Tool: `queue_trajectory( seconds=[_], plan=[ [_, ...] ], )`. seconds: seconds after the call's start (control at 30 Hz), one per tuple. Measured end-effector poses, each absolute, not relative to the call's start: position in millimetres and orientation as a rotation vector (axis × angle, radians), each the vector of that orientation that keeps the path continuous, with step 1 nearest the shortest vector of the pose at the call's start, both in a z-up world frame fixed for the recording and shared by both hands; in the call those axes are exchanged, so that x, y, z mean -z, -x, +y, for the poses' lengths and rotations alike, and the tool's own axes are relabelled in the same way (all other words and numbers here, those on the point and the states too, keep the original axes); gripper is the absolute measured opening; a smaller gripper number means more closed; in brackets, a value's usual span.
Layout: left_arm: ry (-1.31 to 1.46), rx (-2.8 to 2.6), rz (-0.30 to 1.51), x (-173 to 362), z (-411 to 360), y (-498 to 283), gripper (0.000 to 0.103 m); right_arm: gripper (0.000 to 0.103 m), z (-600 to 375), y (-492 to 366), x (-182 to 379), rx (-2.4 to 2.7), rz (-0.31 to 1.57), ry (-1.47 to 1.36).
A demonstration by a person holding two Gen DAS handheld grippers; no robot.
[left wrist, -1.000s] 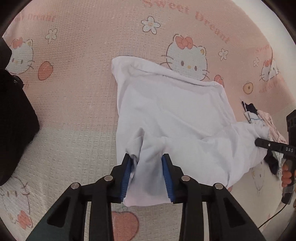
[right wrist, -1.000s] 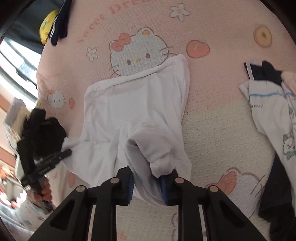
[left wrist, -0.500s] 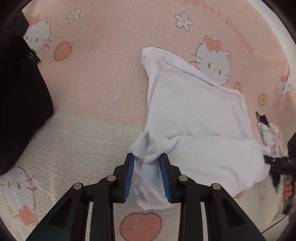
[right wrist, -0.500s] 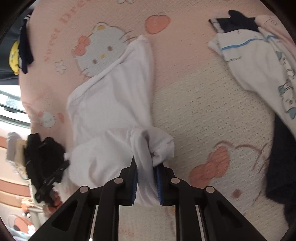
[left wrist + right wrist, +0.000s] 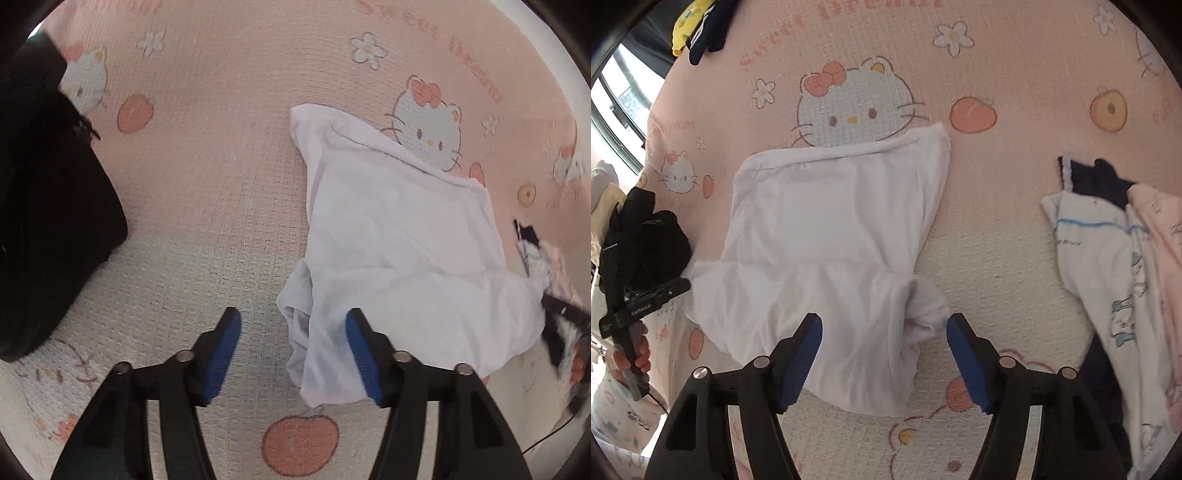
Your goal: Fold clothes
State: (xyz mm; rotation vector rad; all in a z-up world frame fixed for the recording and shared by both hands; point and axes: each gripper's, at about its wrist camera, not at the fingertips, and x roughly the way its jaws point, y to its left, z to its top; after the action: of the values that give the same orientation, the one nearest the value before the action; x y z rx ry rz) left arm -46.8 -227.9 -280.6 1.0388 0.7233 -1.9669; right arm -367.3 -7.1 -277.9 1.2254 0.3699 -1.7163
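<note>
Looking down past your own tools first, you have the left gripper (image 5: 293, 356) standing wide, its blue pads having just been opening, with the near bunched corner of the white cotton garment (image 5: 399, 236) lying loose between them; the right-hand pad sits just at the cloth's edge without pinching, and the other is over bare blanket. In the right wrist view your right gripper (image 5: 884, 356) is likewise spread wide, its jaws having just been opening too, and the folded-over hem lies slack between the blue pads, with no pad pressing it. So neither tool holds anything now. The garment lies in the middle of both frames on the pink waffle-weave cartoon-cat blanket (image 5: 1015, 66), its lower part doubled up into a soft lumpy band and its far edge reaching the printed cat face toward the top of the frame. It looks light, limp and thin, so you should expect it to sag, wrinkle and slide on itself rather than keep a crease; taking it at a corner or along a doubled hem, where layers stack, would probably give the firmest bite. Farther off, at the right edge of the right wrist view, a pile of printed white and pink clothes (image 5: 1108, 258) waits well apart, and at the left of the left wrist view a black bag-like mass (image 5: 48, 221) sits on the blanket.
</note>
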Motion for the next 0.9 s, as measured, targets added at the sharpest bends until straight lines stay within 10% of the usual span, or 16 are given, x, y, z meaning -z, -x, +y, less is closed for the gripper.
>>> queue_trajectory(
  seconds=[0.57, 0.9],
  plan=[
    [-1.18, 1.961, 0.185, 264, -180, 91, 0.065, 0.073, -35, 305, 268, 1.706, 0.88, -0.923],
    [-1.238, 1.859, -0.796, 302, -92, 130, 0.065, 0.073, -41, 230, 299, 1.555, 1.363, -0.484]
  ],
)
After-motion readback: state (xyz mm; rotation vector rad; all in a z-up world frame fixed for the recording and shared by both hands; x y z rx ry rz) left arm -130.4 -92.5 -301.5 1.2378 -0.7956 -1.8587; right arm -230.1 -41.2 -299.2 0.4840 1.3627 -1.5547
